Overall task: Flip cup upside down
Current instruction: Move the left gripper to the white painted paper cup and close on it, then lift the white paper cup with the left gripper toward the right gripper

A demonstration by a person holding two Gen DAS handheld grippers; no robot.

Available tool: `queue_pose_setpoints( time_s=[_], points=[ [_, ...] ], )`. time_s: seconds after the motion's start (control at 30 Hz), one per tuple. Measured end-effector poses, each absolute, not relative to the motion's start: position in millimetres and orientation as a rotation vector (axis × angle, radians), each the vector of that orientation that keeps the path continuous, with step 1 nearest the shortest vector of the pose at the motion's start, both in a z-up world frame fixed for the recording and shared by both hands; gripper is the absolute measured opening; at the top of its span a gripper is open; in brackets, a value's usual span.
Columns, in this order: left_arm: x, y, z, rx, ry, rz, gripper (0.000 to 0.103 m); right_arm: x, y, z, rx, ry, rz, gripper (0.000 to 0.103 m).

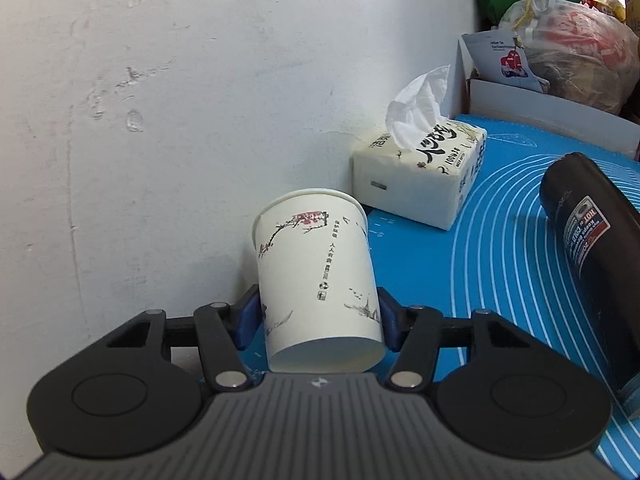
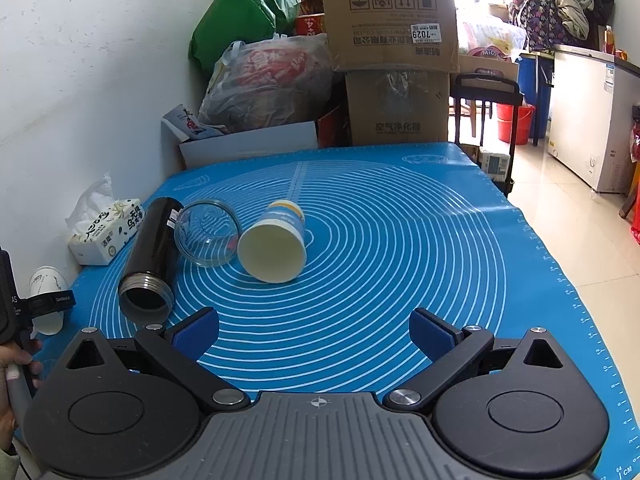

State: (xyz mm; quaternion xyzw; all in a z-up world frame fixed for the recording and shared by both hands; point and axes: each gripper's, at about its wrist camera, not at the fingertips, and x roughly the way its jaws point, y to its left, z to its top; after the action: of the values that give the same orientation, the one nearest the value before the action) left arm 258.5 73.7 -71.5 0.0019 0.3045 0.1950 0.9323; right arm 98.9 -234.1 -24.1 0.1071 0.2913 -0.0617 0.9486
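My left gripper [image 1: 318, 316] is shut on a white paper cup [image 1: 316, 276] with ink-painting print. The cup lies along the fingers, one end pointing away from the camera toward the wall, held above the blue mat's [image 1: 500, 264] left edge. The same cup [image 2: 46, 284] and the left gripper [image 2: 44, 304] show at the far left of the right wrist view. My right gripper [image 2: 314, 330] is open and empty above the mat's [image 2: 400, 248] near edge. A blue-and-yellow paper cup [image 2: 276, 246] lies on its side, mouth toward the camera.
A black flask [image 2: 154, 256] and a glass jar [image 2: 208, 232] lie on their sides left of the blue-and-yellow cup. A tissue pack [image 2: 106, 232] sits by the wall. Boxes [image 2: 390, 16] and bags [image 2: 268, 80] crowd the far edge. The flask [image 1: 588, 248] and tissue pack [image 1: 424, 172] also show in the left wrist view.
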Motion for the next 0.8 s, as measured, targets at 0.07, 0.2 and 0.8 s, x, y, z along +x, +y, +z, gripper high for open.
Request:
queue_pose_setpoints(
  time_s=[0.07, 0.2, 0.8],
  points=[
    [251, 75, -69, -0.003, 0.616, 0.396, 0.059, 96, -234, -22, 0.216, 0.587, -0.128, 0.103],
    [229, 69, -61, -0.009, 0.6, 0.358, 0.059, 90, -236, -19, 0.228, 0.581, -0.13, 0.103],
    [133, -71, -31, 0.058, 0.565, -0.047, 0.059, 44, -271, -19, 0.241, 0.584, -0.178, 0.103]
  ],
)
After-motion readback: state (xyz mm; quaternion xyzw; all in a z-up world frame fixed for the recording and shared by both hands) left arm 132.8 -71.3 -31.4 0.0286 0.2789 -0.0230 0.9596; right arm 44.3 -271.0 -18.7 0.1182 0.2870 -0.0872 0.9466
